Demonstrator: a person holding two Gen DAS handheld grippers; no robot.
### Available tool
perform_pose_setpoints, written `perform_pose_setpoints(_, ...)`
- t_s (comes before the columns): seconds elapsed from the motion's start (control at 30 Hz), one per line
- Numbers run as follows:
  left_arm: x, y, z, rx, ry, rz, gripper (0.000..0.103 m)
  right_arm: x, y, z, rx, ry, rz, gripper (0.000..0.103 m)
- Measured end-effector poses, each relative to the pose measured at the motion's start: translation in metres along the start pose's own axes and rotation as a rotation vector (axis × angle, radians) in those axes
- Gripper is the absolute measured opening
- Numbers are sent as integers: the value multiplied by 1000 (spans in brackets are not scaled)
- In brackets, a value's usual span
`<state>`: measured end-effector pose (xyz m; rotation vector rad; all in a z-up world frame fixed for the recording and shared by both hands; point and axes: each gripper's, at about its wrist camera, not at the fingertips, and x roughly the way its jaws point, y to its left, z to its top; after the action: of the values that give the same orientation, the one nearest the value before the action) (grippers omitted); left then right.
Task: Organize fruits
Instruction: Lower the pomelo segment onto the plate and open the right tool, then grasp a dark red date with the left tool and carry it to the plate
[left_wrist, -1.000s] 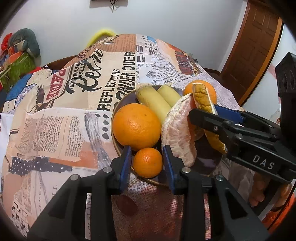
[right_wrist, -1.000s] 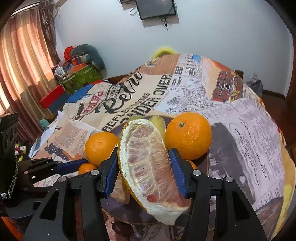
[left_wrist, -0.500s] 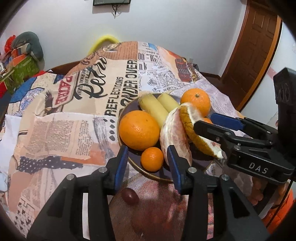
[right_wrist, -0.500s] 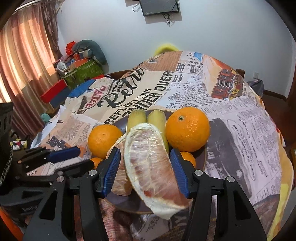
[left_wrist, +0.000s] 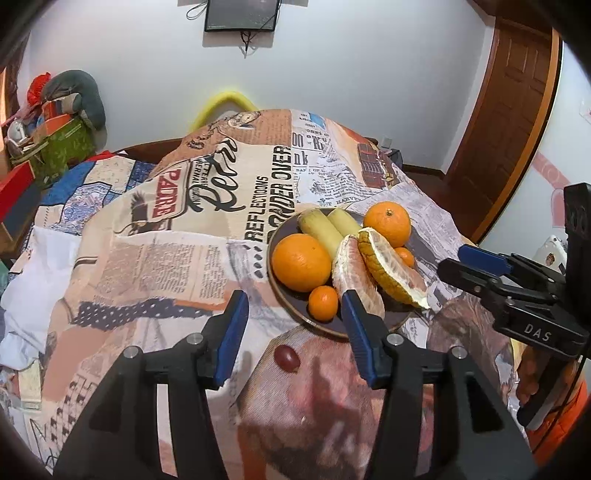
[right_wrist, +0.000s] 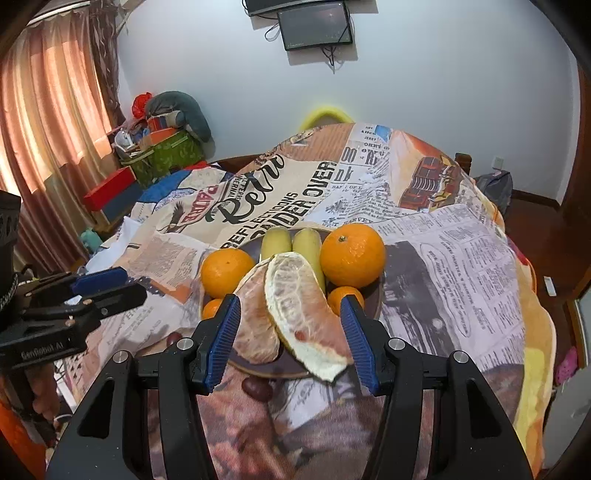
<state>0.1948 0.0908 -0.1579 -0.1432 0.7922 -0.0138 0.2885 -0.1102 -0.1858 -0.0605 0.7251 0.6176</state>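
A dark plate (left_wrist: 325, 324) (right_wrist: 375, 300) on the printed tablecloth holds two big oranges (left_wrist: 301, 261) (right_wrist: 352, 254), two small mandarins (left_wrist: 323, 302), two bananas (left_wrist: 320, 226) (right_wrist: 275, 238) and two pomelo pieces (left_wrist: 393, 269) (right_wrist: 301, 314). A dark grape (left_wrist: 286, 357) lies on the cloth in front of the plate, and one (right_wrist: 256, 388) shows in the right wrist view. My left gripper (left_wrist: 291, 332) is open and empty, above the plate's near edge. My right gripper (right_wrist: 290, 334) is open and empty, its fingers either side of the pomelo pieces without touching.
The tablecloth (left_wrist: 207, 236) drapes over the table edges on all sides. Boxes and bags (right_wrist: 162, 147) are stacked at the left wall by a curtain. A wooden door (left_wrist: 506, 122) stands at the right.
The right gripper let go of the pomelo piece onto the plate, opened wider and drew back. The left gripper opened, released the small mandarin and pulled back and up.
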Motion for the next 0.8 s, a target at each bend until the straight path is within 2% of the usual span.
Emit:
perform_pose_setpoints(0.3, 1, 12, -26, -16, 53, -4, 53, 5, 8, -23, -12, 60, -5, 54)
perform_pose_setpoints(0.6, 19, 10, -51, -1, 116, -36, 53, 38, 14, -51, -16, 178, 6, 54)
perform_pose_setpoints(0.7, 30, 8, -54, 6, 140, -49, 47, 45, 15, -56, -6, 200, 9, 54)
perform_pose_setpoints(0.8, 42, 8, -55, 4, 166, -63, 36, 48, 17, -59, -1, 208, 18, 54)
